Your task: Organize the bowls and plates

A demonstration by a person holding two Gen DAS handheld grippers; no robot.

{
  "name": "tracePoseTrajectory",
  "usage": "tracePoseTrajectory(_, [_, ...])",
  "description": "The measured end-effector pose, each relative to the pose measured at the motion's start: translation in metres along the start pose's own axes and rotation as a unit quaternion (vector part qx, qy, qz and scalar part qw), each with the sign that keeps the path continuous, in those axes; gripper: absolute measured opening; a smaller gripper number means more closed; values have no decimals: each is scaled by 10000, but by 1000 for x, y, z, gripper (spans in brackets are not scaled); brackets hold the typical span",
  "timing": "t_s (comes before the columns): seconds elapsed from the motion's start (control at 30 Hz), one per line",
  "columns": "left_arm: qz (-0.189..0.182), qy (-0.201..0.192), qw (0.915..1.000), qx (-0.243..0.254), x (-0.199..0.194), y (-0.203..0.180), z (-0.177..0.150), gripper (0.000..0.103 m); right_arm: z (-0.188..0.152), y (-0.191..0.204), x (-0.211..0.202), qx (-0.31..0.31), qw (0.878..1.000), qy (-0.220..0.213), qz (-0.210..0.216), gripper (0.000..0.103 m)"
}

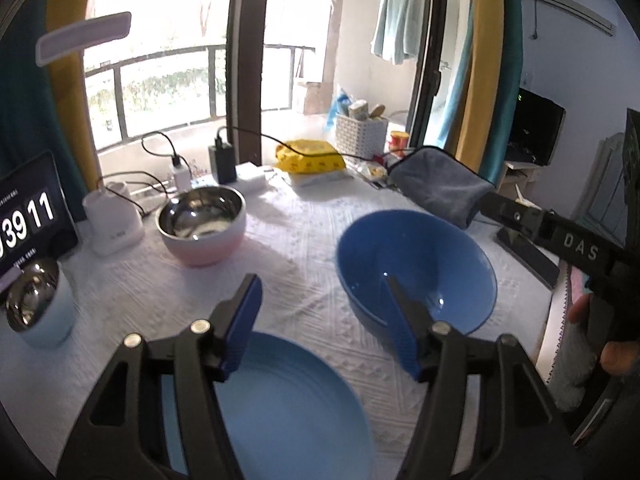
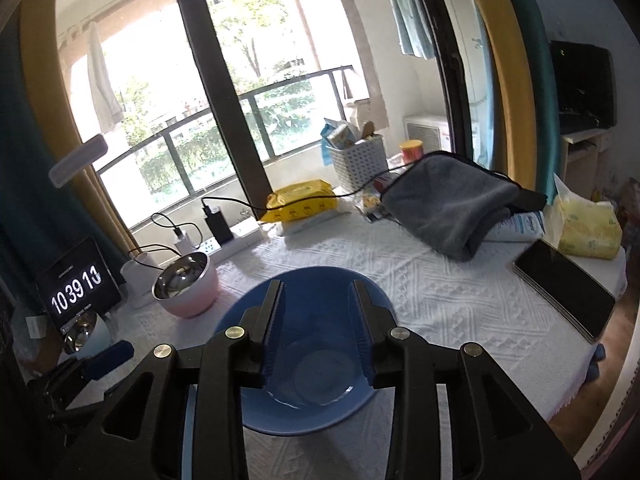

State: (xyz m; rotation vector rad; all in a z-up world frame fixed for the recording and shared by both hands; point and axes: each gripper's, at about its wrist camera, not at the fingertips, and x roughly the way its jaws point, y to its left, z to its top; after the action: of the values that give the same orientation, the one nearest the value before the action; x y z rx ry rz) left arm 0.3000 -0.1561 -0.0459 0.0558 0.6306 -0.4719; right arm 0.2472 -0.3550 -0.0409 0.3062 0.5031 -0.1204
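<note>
left hand-held gripper (image 1: 320,300) open above plate (image 1: 288,400) | right hand-held gripper (image 2: 318,300) open, empty over blue bowl (image 2: 280,304) | both free to stack

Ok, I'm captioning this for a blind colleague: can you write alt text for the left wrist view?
The left gripper hangs open and empty above a white patterned tablecloth, over a light blue plate and beside a dark blue bowl. Further back stand a pink steel-lined bowl and a pale blue steel-lined bowl, with a clock display at the left edge.
</note>
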Motion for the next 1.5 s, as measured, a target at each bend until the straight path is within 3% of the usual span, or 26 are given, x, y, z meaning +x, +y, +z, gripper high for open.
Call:
tracePoseTrajectory(0.4, [148,-218,9996,68,-6,30,22,63,7,47,11,-410,9988,-35,259,35])
tracePoseTrajectory(0.67, [283,-521,9981,-158,-8,59,38,63,14,86,24,-757,9959,-24,497,36])
tracePoseTrajectory(0.8, [332,-494,9979,-263,0,72,43,63,17,109,35,-1049,9919,48,713,36])
tracePoseTrajectory(1.07, [573,-439,9958,-560,15,115,50,63,31,135,72,-997,9891,343,1024,37])
tracePoseTrajectory(1.5, [770,-43,9940,-779,59,155,51,63,23,156,144,-889,9872,945,925,37])
